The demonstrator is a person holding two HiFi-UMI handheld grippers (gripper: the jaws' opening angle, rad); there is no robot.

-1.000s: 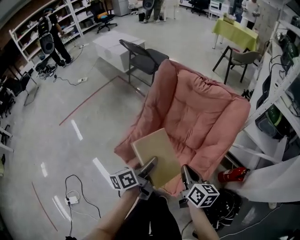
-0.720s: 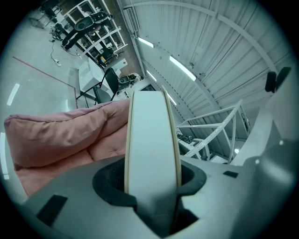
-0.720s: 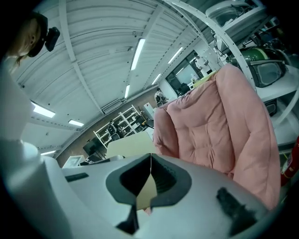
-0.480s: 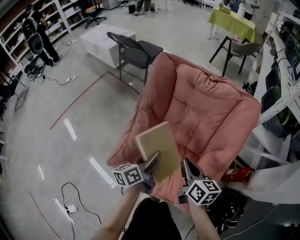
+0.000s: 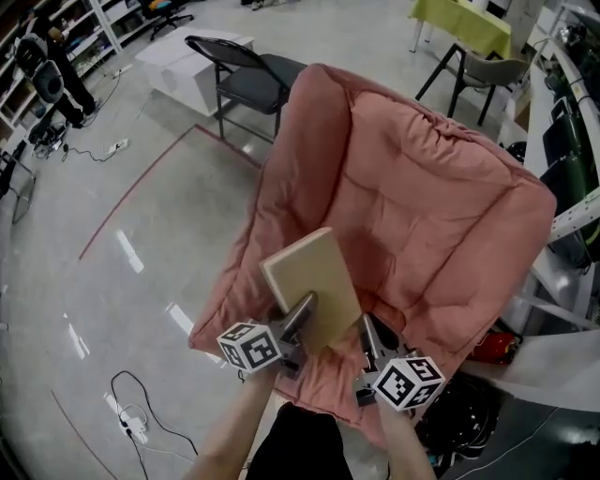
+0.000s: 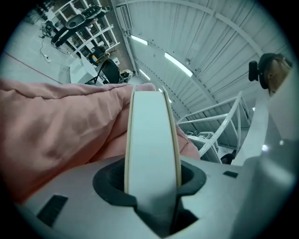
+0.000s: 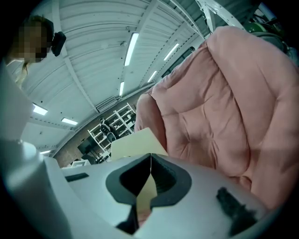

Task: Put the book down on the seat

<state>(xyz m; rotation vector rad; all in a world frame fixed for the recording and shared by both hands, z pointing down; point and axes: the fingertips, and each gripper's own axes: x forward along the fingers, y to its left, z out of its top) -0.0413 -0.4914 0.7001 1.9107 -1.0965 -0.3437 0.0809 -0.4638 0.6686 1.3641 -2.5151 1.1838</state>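
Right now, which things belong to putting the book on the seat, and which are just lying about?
Job in hand: book; pink seat; left gripper, clamped on the book; right gripper, shut and empty.

Lying about: black folding chair; white box; green table; red fire extinguisher.

the left arm [image 5: 225, 433] and right arm [image 5: 405, 442] reach out toward the book [image 5: 309, 281]. the left gripper [image 5: 302, 314] squeezes the book's near edge. the right gripper [image 5: 367, 330] sits just right of the book, jaws pressed together.
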